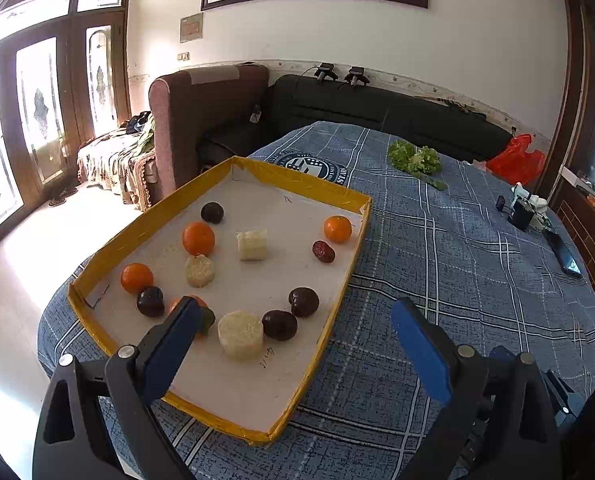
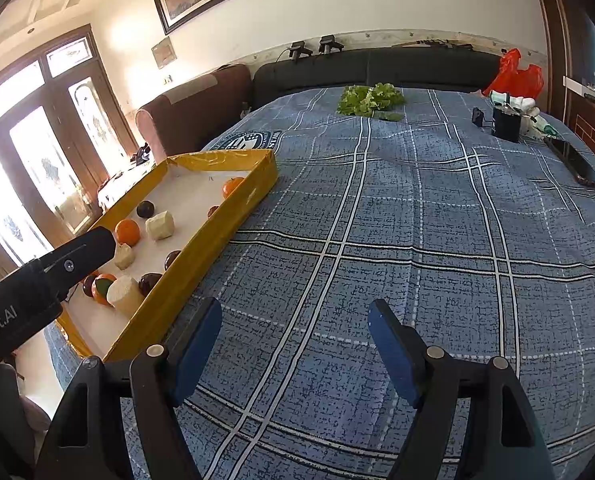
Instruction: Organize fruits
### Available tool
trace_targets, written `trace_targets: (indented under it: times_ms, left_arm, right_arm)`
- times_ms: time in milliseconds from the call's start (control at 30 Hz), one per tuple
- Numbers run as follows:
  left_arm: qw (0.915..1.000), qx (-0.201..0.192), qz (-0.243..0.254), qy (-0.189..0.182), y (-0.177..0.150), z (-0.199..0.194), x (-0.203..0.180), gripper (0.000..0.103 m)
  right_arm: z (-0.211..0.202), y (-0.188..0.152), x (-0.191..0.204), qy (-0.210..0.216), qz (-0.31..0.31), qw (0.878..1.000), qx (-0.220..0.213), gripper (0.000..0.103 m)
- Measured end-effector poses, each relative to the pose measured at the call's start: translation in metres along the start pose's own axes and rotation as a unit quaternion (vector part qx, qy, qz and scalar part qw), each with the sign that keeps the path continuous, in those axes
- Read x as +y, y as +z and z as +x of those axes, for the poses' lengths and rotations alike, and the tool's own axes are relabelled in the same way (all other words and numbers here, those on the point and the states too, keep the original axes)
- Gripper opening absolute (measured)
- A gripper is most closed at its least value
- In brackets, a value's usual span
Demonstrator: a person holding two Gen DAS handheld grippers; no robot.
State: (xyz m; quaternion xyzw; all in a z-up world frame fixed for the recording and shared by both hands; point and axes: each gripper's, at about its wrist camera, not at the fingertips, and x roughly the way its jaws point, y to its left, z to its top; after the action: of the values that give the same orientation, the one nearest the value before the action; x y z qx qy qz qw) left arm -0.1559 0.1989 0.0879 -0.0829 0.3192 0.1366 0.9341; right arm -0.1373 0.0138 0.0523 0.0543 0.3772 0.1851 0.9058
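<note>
A yellow-rimmed tray (image 1: 339, 292) with a white floor lies on the blue plaid cloth. It holds oranges (image 1: 198, 238), dark plums (image 1: 212, 213), pale cut chunks (image 1: 252, 245) and a small red fruit (image 1: 323, 251), all scattered. My left gripper (image 1: 295, 306) hovers open over the tray's near end, above a plum (image 1: 303, 302) and a chunk (image 1: 240, 334). Its left finger (image 1: 181, 320) hides part of an orange with a green leaf. My right gripper (image 2: 295, 308) is open over bare cloth to the right of the tray (image 2: 233, 220), holding nothing.
Lettuce leaves (image 2: 369, 100) lie at the far side of the cloth. A red bag (image 2: 513, 76), a black box (image 2: 505, 122) and a dark phone (image 2: 573, 158) sit at the far right. Sofas stand behind the table. The left gripper's body (image 2: 57, 268) reaches over the tray.
</note>
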Motion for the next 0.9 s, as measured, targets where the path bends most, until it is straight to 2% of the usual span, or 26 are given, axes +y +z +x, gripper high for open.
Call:
trace_targets:
  times_ms: [367,533,633,733,900]
  left_arm:
    - [1.0000,-0.003,-0.005,0.001,0.002,0.003,0.003,0.096]
    - [0.9997,-0.017,-0.016,0.009,0.004,-0.001,0.009,0.096]
    - [0.9993,-0.029,-0.018,0.014,0.005,-0.008,0.011,0.096]
    - [0.9988,-0.040,-0.017,0.021,0.007,-0.014,0.013,0.096]
    - [0.9979,-0.053,-0.019,0.032,0.010,-0.022,0.014,0.096]
  right_arm:
    - [0.008,0.002,0.005,-0.003,-0.008,1.000,0.006,0.080]
    - [0.000,0.016,-0.007,-0.018,-0.001,1.000,-0.008,0.080]
    - [-0.008,0.041,-0.021,-0.028,0.010,0.999,-0.021,0.080]
    - [-0.019,0.085,-0.049,-0.043,0.037,0.997,-0.046,0.080]
    - [-0.038,0.174,-0.112,-0.124,0.062,0.987,-0.085,0.080]
